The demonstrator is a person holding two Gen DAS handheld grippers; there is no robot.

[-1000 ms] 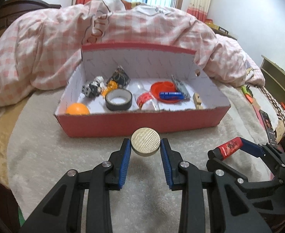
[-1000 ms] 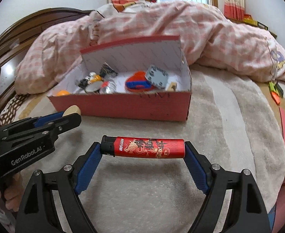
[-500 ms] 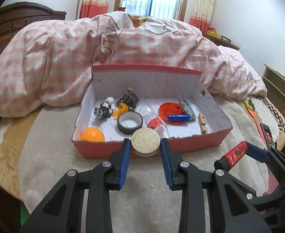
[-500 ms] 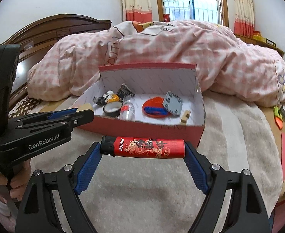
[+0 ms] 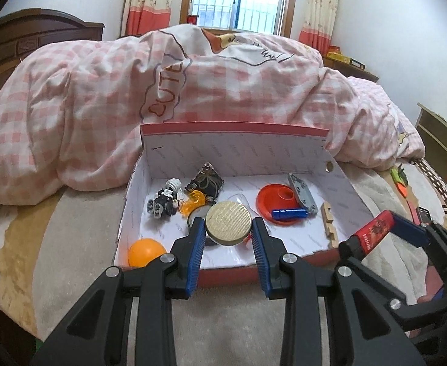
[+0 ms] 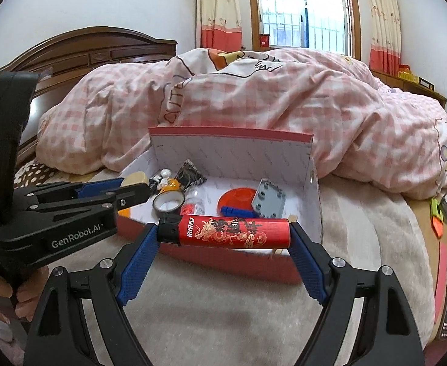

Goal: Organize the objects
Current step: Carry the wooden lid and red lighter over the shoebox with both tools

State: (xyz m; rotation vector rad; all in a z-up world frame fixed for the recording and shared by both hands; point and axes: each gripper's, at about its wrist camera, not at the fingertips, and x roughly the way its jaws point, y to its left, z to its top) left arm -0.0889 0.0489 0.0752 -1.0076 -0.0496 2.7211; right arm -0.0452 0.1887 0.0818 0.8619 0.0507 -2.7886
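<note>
Both grippers are up and over the box edge now! A second ago the left gripper [image 5: 228,238] hung short of the red cardboard box [image 5: 232,274], with its near wall well ahead of the jaws; now that wall sits under the blue pads and the box floor fills the space past the fingertips. By my read, both drops are close.

The left jaws stand partly closed, pinching a round gold-faced disc [image 5: 228,222] by its rim, face tilted toward the camera, woven rings on top and a darker band around the side. Just beyond it, half hidden, lies a roll of dark tape [image 6: 168,203]; to the left of the jaws sits an orange ball [image 5: 145,252], farther ahead a small black-and-white toy [image 5: 164,202].

The right gripper [image 6: 223,235] is spread wide, clamped end to end on a red lighter [image 6: 223,233], held crosswise, with a gold dragon print and a black cap at the left pad. It has climbed too: the box front now lies right behind the lighter. Ahead of these jaws sit a red dish [image 6: 237,197], a blue bar [image 6: 238,212] and a grey plate [image 6: 268,202]. Behind the box is the pink checked quilt [image 6: 253,97].
</note>
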